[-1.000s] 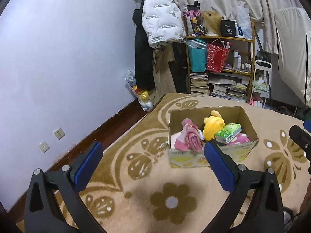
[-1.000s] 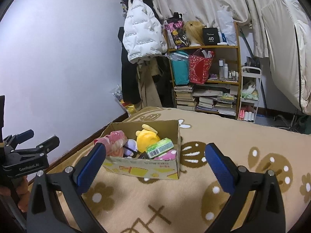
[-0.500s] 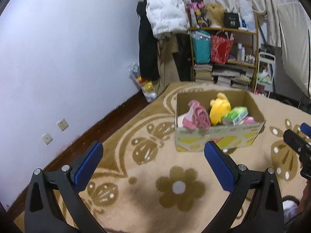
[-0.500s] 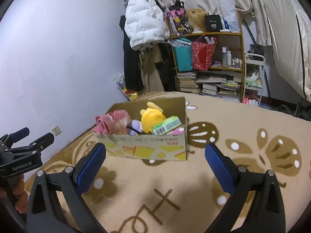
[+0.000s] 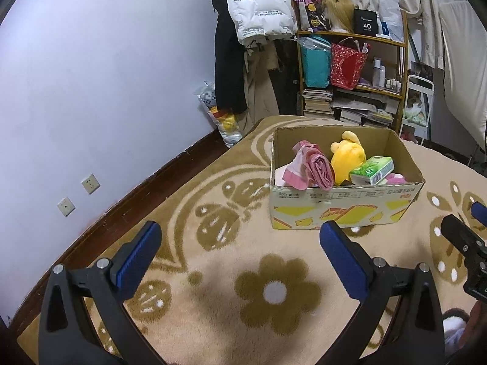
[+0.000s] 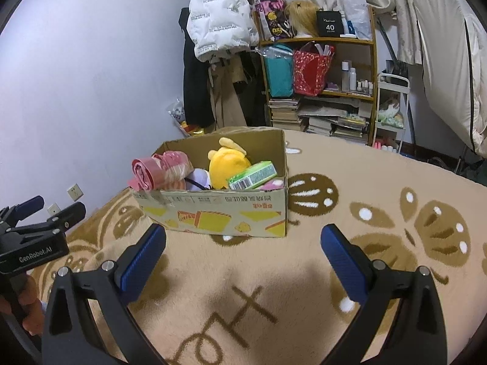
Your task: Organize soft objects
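A cardboard box (image 5: 344, 210) (image 6: 225, 213) stands on the beige patterned carpet. It holds a pink rolled cloth (image 5: 313, 168) (image 6: 161, 168), a yellow plush toy (image 5: 347, 158) (image 6: 228, 164), a green tissue pack (image 5: 371, 170) (image 6: 252, 176) and a pink soft item (image 5: 395, 179) (image 6: 272, 185). My left gripper (image 5: 240, 252) is open and empty, short of the box. My right gripper (image 6: 243, 252) is open and empty, just in front of the box. The left gripper also shows at the left edge of the right wrist view (image 6: 39, 213).
A lilac wall with sockets (image 5: 90, 183) runs along the left. A wooden shelf (image 5: 350, 70) with bags and books, hanging coats and a white jacket (image 5: 258, 9) stand behind the box. A white rack (image 6: 391, 106) stands to the right.
Both grippers have come closer to the box and tilted down; the box looks larger and sits nearer the fingertips. Both stay open and empty.
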